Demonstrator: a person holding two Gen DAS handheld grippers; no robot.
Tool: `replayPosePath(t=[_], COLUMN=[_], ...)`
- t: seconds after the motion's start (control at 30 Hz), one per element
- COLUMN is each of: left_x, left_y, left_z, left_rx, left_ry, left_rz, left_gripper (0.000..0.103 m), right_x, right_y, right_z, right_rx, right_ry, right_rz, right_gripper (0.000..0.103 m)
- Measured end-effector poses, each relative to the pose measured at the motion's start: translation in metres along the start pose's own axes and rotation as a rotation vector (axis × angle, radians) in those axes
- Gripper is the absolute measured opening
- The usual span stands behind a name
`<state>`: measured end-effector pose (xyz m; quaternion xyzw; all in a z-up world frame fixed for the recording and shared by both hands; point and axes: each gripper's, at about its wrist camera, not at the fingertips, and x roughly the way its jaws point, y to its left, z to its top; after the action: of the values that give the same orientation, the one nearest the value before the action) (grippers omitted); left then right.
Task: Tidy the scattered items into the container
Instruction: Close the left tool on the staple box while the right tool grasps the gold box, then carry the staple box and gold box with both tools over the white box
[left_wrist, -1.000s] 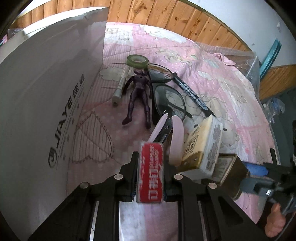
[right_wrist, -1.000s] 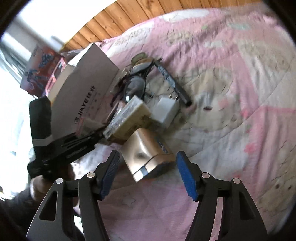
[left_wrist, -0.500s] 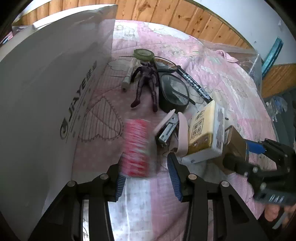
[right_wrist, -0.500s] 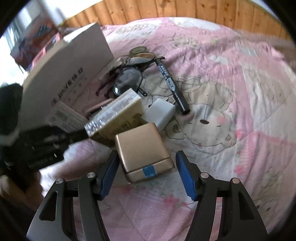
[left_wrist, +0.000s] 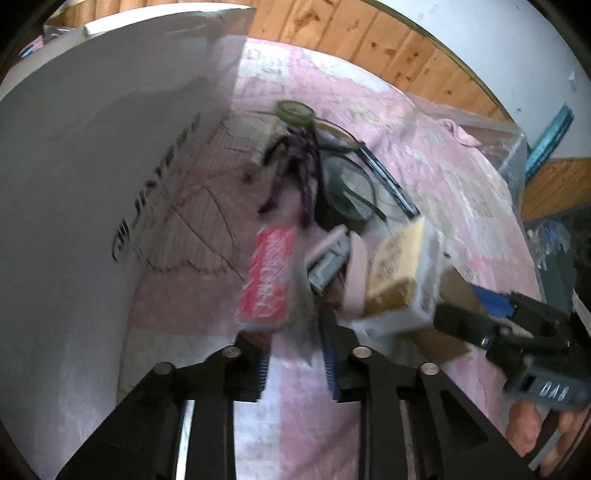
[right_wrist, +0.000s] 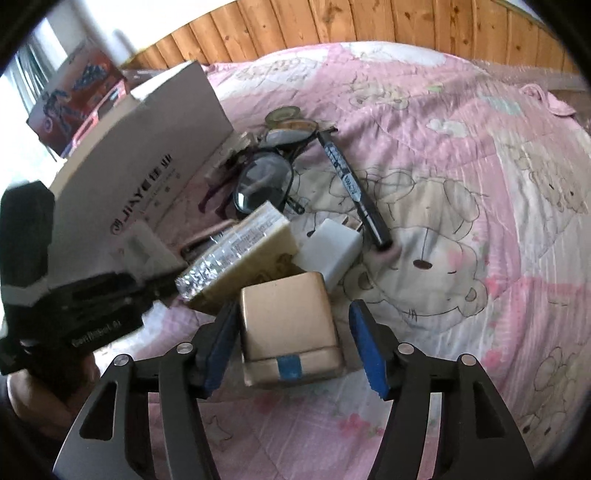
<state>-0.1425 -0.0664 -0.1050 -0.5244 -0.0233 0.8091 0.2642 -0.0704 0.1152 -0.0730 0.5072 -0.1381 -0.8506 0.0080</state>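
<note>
My left gripper is open, and the red packet lies on the pink quilt just ahead of its fingertips, blurred. The white container box stands at its left. My right gripper is open around the gold box: its left pad is close to the box's side and its right pad stands apart. A yellow wrapped box leans against the gold box. Behind them lie a white charger, a black marker, glasses, a tape roll and a purple figure. A pink stapler rests beside the red packet.
The white container box lies at the left of the pile, its open side hidden. A colourful carton stands behind it. A wooden wall borders the bed at the back. The pink quilt is bare to the right.
My left gripper opened and let go of the red packet, which now lies on the quilt. My right gripper moved in so the gold box sits between its fingers.
</note>
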Motion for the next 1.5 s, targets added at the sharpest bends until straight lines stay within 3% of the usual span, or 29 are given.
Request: replayPosePath(t=[0.07, 0.1, 0.6, 0.93, 1.5], left_x=[0.000, 0.000, -0.022, -0.049, -0.125], left_y=[0.000, -0.001, -0.017, -0.040, -0.056], left_z=[0.003, 0.003, -0.006, -0.019, -0.045], left_rx=[0.002, 0.004, 0.059, 0.113, 0.115], left_ry=[-0.012, -0.011, -0.014, 0.009, -0.068], left_rz=[-0.006, -0.006, 0.048, 0.179, 0.242], left_gripper=[0.023, 0.015, 0.015, 0.015, 0.015], right_x=[0.004, 0.003, -0.009, -0.029, -0.064], right_y=[-0.005, -0.007, -0.002, 0.027, 0.066], right_z=[-0.003, -0.004, -0.014, -0.028, -0.044], right_rx=[0.032, 0.049, 0.103, 0.036, -0.067], right_ry=[0.025, 0.030, 0.051, 0.030, -0.045], right_rz=[0.031, 0.036, 0.057, 0.071, 0.047], right_gripper=[0.059, 0.059, 0.056, 0.055, 0.055])
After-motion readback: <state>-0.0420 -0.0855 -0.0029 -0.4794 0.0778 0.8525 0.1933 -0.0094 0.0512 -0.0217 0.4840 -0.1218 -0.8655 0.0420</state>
